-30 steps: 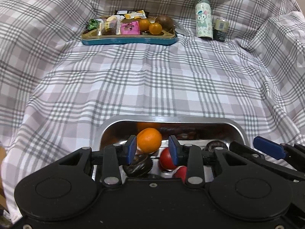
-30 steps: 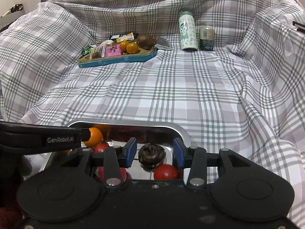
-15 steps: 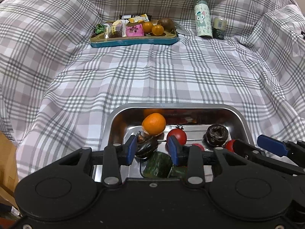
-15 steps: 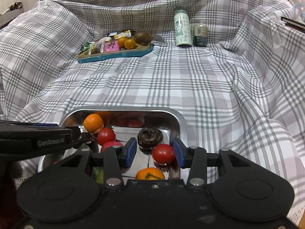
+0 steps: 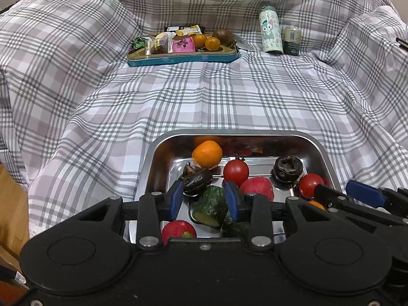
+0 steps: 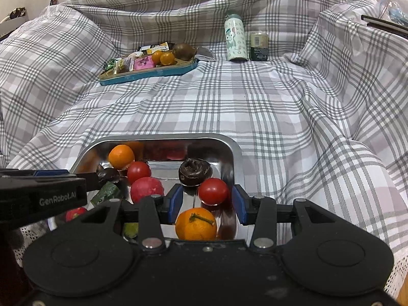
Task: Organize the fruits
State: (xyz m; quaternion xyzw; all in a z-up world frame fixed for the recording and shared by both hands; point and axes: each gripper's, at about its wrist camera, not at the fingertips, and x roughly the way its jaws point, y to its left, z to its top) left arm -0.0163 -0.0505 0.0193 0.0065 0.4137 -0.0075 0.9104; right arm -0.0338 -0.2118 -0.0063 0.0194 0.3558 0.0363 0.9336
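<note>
Both grippers have drawn back from the steel tray on the near bed, left gripper and right gripper each open and empty, leaving oranges, tomatoes and dark fruit sitting loose inside, so sorting seems barely begun.

The left gripper body hides the metal tray's near edge and part of a red fruit.
</note>
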